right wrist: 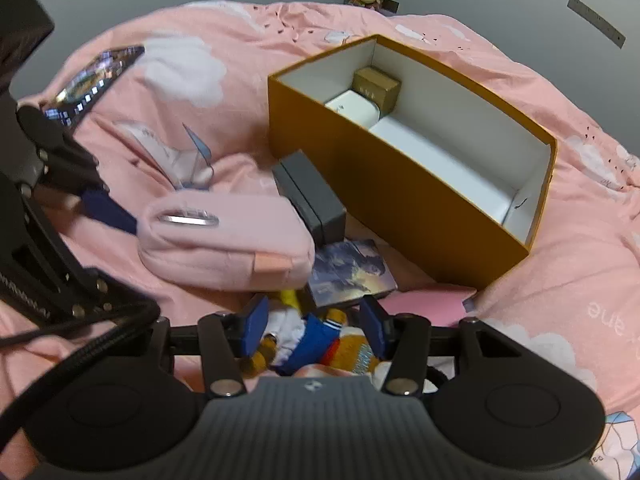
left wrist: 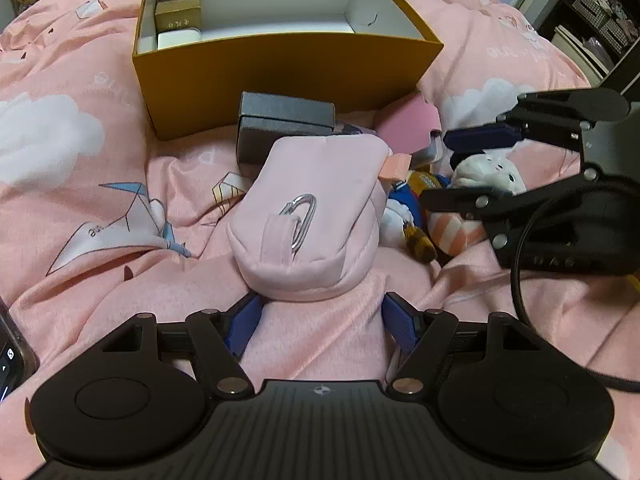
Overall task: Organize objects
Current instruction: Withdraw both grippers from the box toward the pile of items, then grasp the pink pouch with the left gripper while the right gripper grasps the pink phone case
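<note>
A pink fabric pouch with a silver carabiner lies on the pink bedspread. My left gripper is open, its blue fingers at either side of the pouch's near end. The pouch also shows in the right wrist view. My right gripper is open over a small plush doll in blue, white and orange. An open mustard-yellow box stands behind, holding a gold box and a white box. A grey case lies between pouch and box.
A picture card and a pink flat item lie by the yellow box. A white plush sits beneath the right gripper. A phone lies on the bedspread to the left. Shelves stand at the far right.
</note>
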Demonstrator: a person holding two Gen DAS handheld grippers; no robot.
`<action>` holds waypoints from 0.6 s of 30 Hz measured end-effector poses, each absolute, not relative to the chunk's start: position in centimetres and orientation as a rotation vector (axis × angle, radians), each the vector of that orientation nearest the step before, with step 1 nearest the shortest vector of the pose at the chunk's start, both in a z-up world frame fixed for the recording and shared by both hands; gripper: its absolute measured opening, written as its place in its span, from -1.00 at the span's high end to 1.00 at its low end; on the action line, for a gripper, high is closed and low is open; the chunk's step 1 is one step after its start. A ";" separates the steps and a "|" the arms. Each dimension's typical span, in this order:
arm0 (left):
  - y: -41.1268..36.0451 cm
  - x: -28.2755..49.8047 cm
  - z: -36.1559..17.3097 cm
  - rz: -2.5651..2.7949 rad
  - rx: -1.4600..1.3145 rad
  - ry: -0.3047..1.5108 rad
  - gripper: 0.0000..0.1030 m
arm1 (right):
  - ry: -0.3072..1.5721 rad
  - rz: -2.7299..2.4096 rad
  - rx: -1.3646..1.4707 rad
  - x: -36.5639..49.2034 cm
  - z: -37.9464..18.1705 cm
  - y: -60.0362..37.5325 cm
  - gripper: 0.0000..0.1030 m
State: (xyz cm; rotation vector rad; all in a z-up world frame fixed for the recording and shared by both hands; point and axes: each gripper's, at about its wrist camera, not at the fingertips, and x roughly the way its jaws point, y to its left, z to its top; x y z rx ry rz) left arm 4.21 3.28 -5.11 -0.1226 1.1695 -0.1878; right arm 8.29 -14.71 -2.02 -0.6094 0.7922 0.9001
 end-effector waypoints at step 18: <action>4.1 7.9 -2.5 -0.185 -0.196 0.929 0.11 | 0.723 1.006 -0.623 9.0 -2.0 -12.8 0.00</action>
